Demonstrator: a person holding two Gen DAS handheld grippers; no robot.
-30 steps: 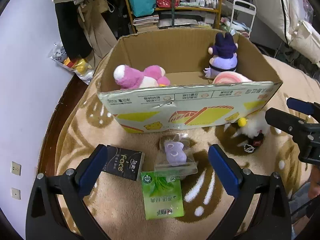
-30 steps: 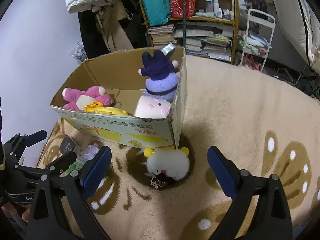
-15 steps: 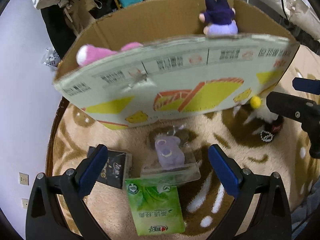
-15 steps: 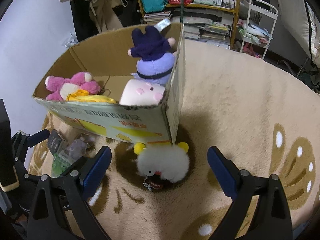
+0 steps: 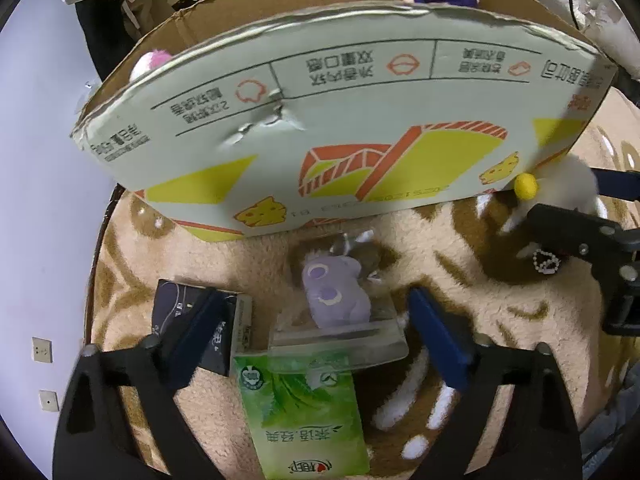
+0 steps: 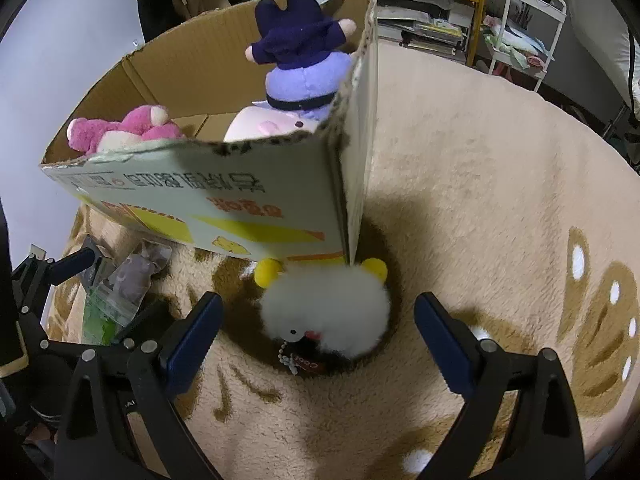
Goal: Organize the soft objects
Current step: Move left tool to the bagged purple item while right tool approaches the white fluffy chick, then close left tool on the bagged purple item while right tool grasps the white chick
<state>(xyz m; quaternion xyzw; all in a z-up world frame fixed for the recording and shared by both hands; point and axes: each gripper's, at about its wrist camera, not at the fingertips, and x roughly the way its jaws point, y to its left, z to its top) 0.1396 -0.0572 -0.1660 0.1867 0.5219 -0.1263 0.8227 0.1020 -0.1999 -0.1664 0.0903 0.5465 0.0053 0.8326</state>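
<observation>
White fluffy plush [image 6: 326,314] is lying against cardboard box [image 6: 240,196] corner, between spread right tongs [image 6: 318,336]; left tongs [image 5: 316,328] are spread around bagged purple plush [image 5: 334,290].

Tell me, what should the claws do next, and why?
Probably the right claw should drop a little and close on the fluffy white toy. It is open, with the toy lying between its fingers on the rug, outside the cardboard box where other plushies sit. The left claw can wait.
</observation>
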